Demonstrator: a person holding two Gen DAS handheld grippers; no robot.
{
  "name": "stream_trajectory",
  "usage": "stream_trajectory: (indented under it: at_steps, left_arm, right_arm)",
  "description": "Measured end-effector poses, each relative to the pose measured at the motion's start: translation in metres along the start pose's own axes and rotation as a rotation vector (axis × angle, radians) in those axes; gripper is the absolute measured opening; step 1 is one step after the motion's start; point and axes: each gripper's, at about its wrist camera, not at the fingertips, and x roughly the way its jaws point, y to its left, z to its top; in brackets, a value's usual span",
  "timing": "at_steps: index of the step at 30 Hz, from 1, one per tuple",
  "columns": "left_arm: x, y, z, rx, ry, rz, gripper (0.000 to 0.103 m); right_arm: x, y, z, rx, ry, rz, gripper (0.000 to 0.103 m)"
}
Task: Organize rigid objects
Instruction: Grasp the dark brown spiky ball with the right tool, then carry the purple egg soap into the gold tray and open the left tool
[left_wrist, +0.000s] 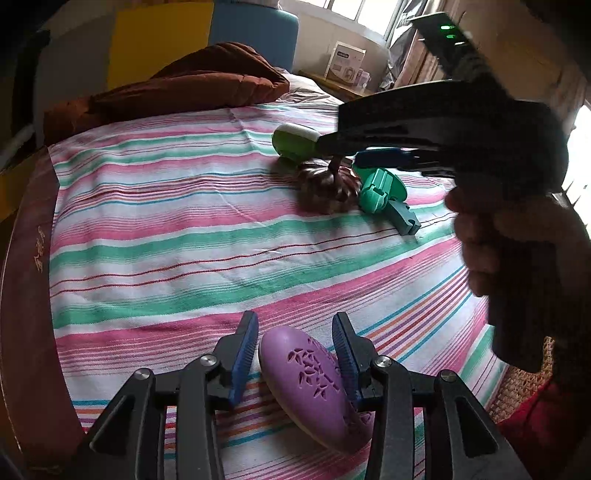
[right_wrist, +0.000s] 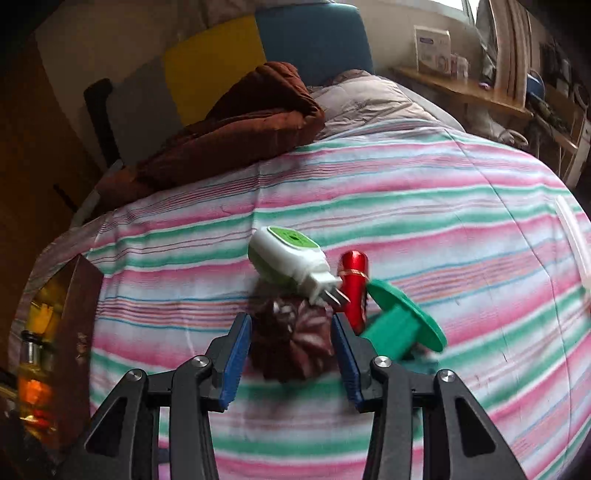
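Note:
My left gripper is open, its blue pads on either side of a purple oval case with a leaf cut-out pattern lying on the striped bedsheet. My right gripper is open around a dark brown ruffled piece; the brown piece also shows in the left wrist view. Beside it lie a green-and-white plug-in device, a red cylinder and a green disc-shaped plastic part. The left wrist view shows the right gripper's body over that group.
A brown quilt is bunched at the head of the bed. A dark brown box edge runs along the left side. A wooden shelf with a white box stands by the window. Bottles stand at the far left.

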Motion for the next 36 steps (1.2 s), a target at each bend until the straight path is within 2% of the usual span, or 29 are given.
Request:
stream_trajectory:
  at_steps: [1, 3, 7, 10, 12, 16, 18, 20, 21, 26, 31, 36]
  left_arm:
    - [-0.001, -0.001, -0.001, 0.004, -0.004, 0.007, 0.040]
    - [-0.003, -0.002, -0.001, 0.008, -0.008, 0.011, 0.039]
    - [-0.008, 0.001, -0.003, 0.000, -0.001, -0.008, 0.035]
    - [-0.016, 0.001, -0.003, 0.003, -0.001, -0.022, 0.032]
    - [-0.024, -0.002, -0.006, 0.030, -0.007, -0.018, 0.031]
    - [-0.036, -0.009, -0.011, 0.065, 0.007, -0.059, 0.028]
    - [-0.040, -0.010, -0.014, 0.059, 0.010, -0.052, 0.032]
    - [-0.043, -0.008, -0.015, 0.031, 0.020, -0.054, 0.071]
    - [-0.046, -0.007, -0.015, 0.025, 0.012, -0.048, 0.077]
    - [-0.061, -0.005, -0.021, 0.024, 0.022, -0.034, 0.078]
    - [-0.057, -0.002, -0.029, -0.021, 0.099, -0.028, 0.078]
    - [-0.038, -0.010, -0.024, -0.028, 0.164, 0.000, 0.076]
  right_arm:
    - [0.002, 0.002, 0.000, -0.024, -0.003, 0.001, 0.023]
    - [0.003, 0.005, 0.001, -0.046, -0.006, 0.012, 0.024]
    - [-0.007, 0.010, 0.001, -0.074, -0.009, 0.097, 0.023]
    - [-0.006, 0.016, 0.000, -0.077, 0.035, 0.176, 0.024]
    - [0.000, 0.021, -0.002, -0.104, 0.074, 0.175, 0.024]
    - [0.001, 0.028, -0.004, -0.137, 0.080, 0.166, 0.024]
    - [0.002, 0.028, -0.004, -0.138, 0.078, 0.157, 0.024]
    - [0.001, 0.028, -0.005, -0.140, 0.077, 0.151, 0.024]
    - [0.002, 0.028, -0.005, -0.138, 0.077, 0.148, 0.024]
    - [0.002, 0.028, -0.003, -0.133, 0.076, 0.134, 0.024]
    - [0.002, 0.031, -0.005, -0.142, 0.078, 0.120, 0.024]
    - [0.002, 0.033, -0.005, -0.155, 0.074, 0.104, 0.024]
